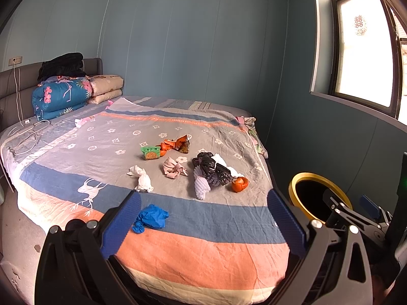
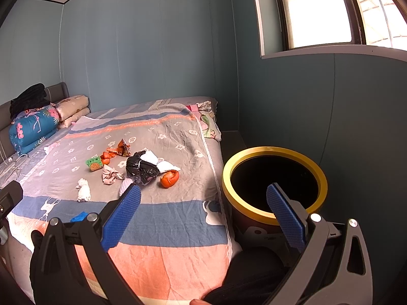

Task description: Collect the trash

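Note:
Trash lies scattered on the bed: a blue crumpled glove [image 1: 151, 218], a white tissue wad [image 1: 141, 179], a pink wad [image 1: 174, 168], a green snack box [image 1: 150, 152], orange wrappers [image 1: 178, 144], a black plastic bag [image 1: 211, 170], white foam netting [image 1: 202, 187] and an orange peel [image 1: 239, 184]. A black bin with a yellow rim [image 2: 274, 183] stands right of the bed. My left gripper [image 1: 203, 225] hangs open above the bed's near end, the glove by its left finger. My right gripper [image 2: 203, 216] is open and holds nothing, its right finger over the bin's mouth.
Folded quilts [image 1: 61, 96] and pillows [image 1: 106, 87] are stacked at the headboard, with a white charger cable [image 1: 28, 132] beside them. Blue walls close in behind and to the right, under a window [image 1: 363, 58]. Bare floor [image 1: 17, 228] shows left of the bed.

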Demonstrator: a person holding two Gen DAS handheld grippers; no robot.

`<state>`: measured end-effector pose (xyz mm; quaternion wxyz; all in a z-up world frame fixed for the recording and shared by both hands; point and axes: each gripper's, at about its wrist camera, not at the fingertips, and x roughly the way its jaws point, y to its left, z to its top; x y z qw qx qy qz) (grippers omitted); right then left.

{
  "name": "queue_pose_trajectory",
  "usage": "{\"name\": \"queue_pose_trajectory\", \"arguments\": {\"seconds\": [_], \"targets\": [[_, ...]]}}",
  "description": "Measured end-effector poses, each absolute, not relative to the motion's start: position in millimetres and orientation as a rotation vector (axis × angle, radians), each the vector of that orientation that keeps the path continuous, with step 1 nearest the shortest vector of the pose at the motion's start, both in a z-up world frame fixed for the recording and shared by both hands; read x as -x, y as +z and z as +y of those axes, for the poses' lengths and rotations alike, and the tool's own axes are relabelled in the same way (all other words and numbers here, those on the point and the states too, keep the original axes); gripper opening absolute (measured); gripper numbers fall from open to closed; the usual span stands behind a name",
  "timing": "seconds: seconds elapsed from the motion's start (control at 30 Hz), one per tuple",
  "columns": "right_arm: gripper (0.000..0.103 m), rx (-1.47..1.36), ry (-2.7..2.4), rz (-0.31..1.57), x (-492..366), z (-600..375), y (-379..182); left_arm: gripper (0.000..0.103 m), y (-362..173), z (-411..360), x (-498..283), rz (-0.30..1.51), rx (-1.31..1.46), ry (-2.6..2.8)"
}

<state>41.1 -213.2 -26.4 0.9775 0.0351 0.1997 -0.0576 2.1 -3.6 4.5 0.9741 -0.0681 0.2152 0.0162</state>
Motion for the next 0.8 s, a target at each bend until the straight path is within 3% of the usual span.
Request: {"name": "queue_pose_trajectory", "arguments": {"seconds": [0.8], "targets": [[0.095,-0.074,-0.121,0.409,-41.5,-213.7,-26.5,0.096,3.7,-4.8,-1.0,0.440,0.141,0.032]]}}
